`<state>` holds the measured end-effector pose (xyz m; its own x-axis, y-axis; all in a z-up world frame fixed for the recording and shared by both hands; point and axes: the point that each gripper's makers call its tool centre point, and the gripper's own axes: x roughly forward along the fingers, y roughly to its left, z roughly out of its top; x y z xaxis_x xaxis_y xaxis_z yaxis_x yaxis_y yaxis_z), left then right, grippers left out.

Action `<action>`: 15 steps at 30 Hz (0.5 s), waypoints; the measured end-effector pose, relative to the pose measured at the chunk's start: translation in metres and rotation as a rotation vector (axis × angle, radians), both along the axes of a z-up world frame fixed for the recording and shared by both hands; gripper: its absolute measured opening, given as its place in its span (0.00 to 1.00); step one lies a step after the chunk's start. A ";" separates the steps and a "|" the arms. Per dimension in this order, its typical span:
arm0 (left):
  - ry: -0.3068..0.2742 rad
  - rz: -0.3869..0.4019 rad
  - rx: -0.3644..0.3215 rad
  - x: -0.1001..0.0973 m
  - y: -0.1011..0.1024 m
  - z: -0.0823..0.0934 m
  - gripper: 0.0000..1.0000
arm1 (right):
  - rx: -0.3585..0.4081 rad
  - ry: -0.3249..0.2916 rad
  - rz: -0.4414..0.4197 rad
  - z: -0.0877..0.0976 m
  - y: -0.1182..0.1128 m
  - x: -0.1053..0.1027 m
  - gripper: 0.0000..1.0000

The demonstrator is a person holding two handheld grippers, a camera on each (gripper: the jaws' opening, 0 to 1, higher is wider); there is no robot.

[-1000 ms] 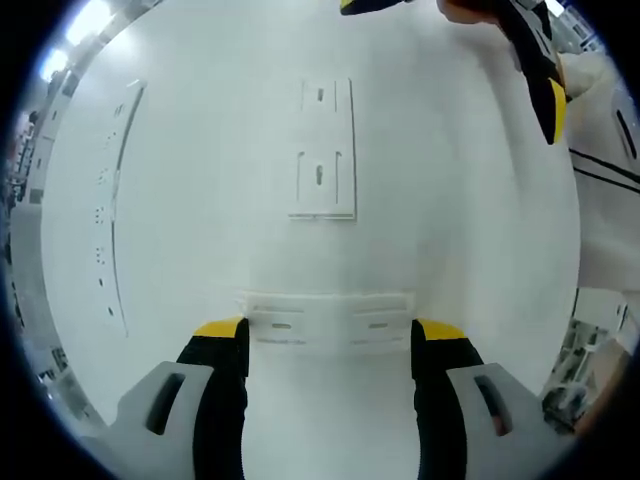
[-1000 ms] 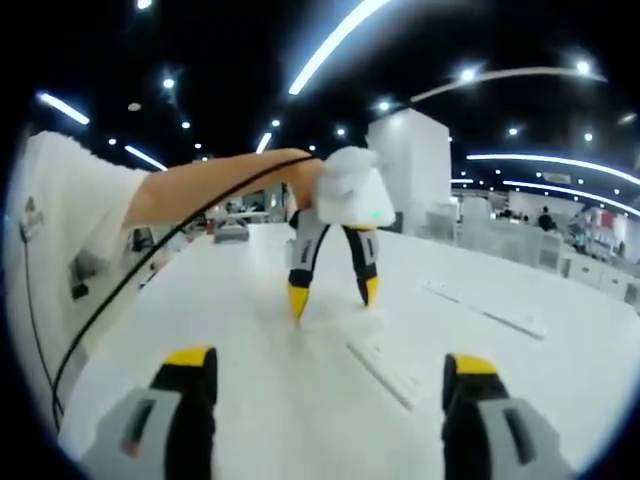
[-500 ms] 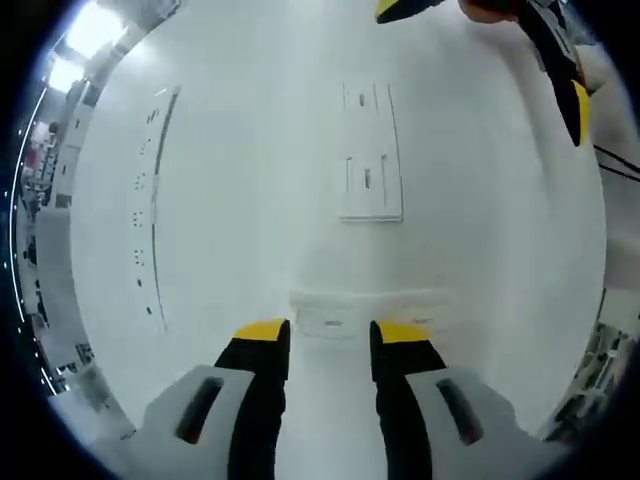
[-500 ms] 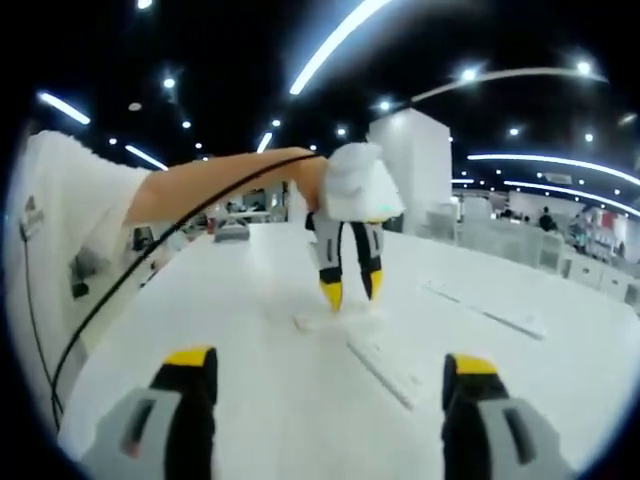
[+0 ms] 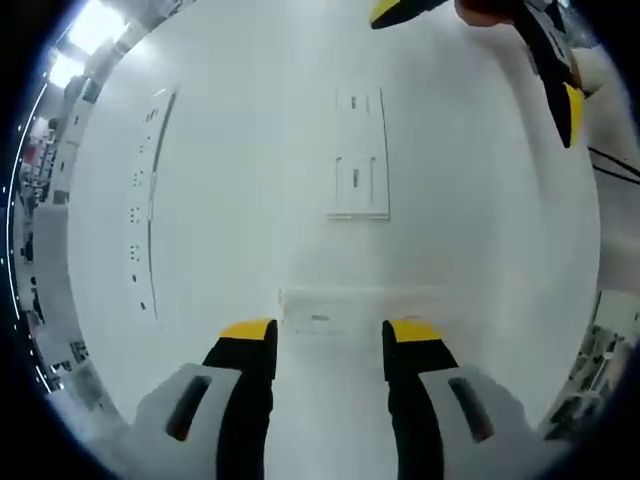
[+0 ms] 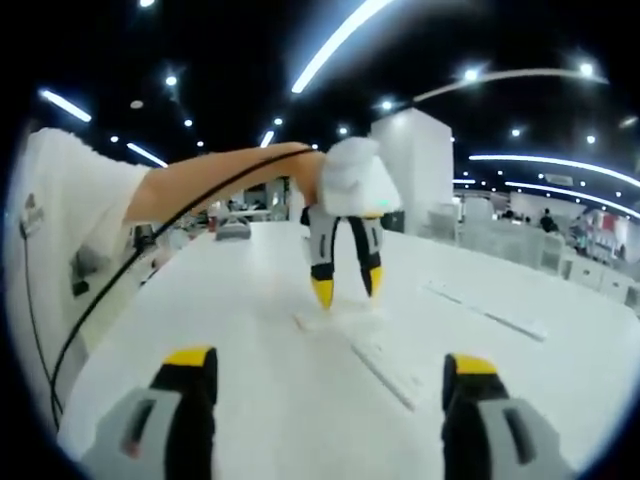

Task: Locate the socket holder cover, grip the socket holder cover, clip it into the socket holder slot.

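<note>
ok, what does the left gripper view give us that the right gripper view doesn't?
Left gripper view: looks down on the socket holder, so its slots read clearly, and the cover lies just ahead of the open left gripper.

Right gripper view: the person's forearm, a cable, the ceiling lights and the hall behind.

Both: the white table, holder, cover, long strip, and the open right gripper.

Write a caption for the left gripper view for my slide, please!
Left gripper over a small white cover piece on the white table, near a slotted white holder.
</note>
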<state>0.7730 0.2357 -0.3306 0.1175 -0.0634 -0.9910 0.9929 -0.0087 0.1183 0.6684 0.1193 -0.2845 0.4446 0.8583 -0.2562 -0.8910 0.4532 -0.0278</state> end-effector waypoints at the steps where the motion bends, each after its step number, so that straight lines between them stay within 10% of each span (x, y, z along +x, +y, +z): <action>1: 0.003 0.001 -0.008 -0.004 -0.001 -0.001 0.54 | 0.000 -0.001 0.000 0.000 0.000 0.000 0.93; 15: 0.054 -0.010 -0.033 -0.020 -0.003 -0.012 0.71 | -0.003 -0.001 0.003 0.000 0.001 -0.001 0.93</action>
